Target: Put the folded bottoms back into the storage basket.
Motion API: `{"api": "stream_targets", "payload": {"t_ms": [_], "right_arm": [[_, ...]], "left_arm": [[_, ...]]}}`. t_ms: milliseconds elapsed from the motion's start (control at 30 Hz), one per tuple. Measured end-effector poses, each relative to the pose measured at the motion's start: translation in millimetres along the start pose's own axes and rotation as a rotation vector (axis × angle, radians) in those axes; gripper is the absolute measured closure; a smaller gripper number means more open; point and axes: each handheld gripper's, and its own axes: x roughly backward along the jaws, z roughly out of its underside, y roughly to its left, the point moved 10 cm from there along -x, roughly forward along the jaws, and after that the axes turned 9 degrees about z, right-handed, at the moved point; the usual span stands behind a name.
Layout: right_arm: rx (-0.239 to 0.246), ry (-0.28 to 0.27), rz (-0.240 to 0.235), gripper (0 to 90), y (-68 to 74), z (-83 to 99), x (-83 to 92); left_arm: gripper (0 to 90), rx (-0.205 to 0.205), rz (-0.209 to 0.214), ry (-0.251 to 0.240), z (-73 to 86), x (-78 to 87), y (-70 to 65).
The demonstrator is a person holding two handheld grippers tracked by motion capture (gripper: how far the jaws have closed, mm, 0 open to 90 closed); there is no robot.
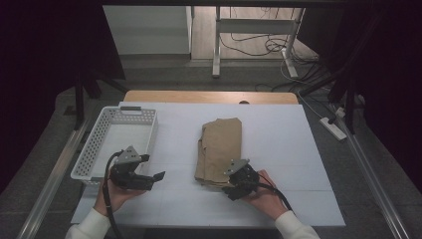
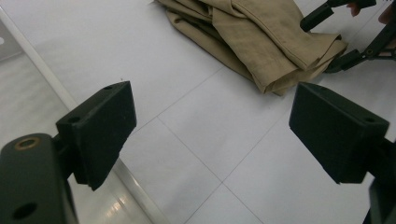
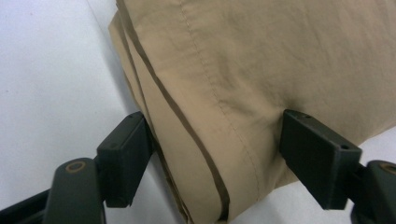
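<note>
A folded tan garment (image 1: 221,144) lies in the middle of the white tabletop (image 1: 283,134). My right gripper (image 1: 227,182) sits at the garment's near corner, held by a hand from the lower right. In the right gripper view its jaws (image 3: 212,154) straddle that folded corner (image 3: 233,93), both pads against the fabric, which creases at the right pad. My left gripper (image 1: 156,178) rests near the table's front left, jaws open and pointing toward the garment. Its pads (image 2: 212,126) stand wide apart over bare table, with the garment (image 2: 261,42) and the right gripper (image 2: 327,42) beyond.
A white perforated basket (image 1: 149,130) stands at the left of the table, just behind my left gripper. A wooden table edge (image 1: 209,96) shows beyond the white surface. Table legs and cables lie on the floor at the back.
</note>
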Motion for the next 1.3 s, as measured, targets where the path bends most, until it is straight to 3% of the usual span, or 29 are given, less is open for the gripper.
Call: {"api": "stream_targets", "payload": {"t_ms": [167, 267, 333, 367, 400, 433, 500, 767, 1300], "right_arm": [[-0.006, 0.001, 0.012, 36.4, -3.5, 0.7, 0.5], [-0.042, 0.014, -0.002, 50.0, -7.0, 2.5, 0.7], [-0.050, 0.016, -0.008, 53.3, -7.7, 2.8, 0.7], [-0.056, 0.014, -0.018, 62.2, -8.8, 3.4, 0.9], [-0.056, 0.014, -0.018, 62.2, -8.8, 3.4, 0.9], [-0.036, 0.007, 0.001, 74.0, -11.7, 4.2, 1.2], [-0.029, -0.002, 0.005, 79.4, -13.0, 4.2, 1.4], [-0.059, -0.033, -0.038, 82.9, -15.0, -0.2, 8.5], [-0.085, -0.071, -0.068, 83.6, -17.5, -7.0, 20.2]], "left_arm": [[13.9, -0.002, -0.001, 0.004, 0.0, -0.7, -0.7], [14.0, -0.001, -0.001, 0.003, 0.1, -0.6, -0.5], [14.0, 0.000, -0.001, 0.002, 0.1, -0.6, -0.2], [14.0, 0.000, -0.001, 0.002, 0.1, -0.6, -0.2], [14.0, 0.000, -0.002, 0.002, 0.2, -0.6, -0.1], [14.0, -0.001, -0.001, 0.002, 0.3, -0.6, -0.1], [14.0, -0.001, -0.002, 0.003, 0.4, -0.6, 0.0], [14.0, -0.002, -0.003, 0.004, 0.7, 0.0, 1.2], [14.7, 0.009, 0.001, -0.014, -4.0, -0.5, 0.9]]}}
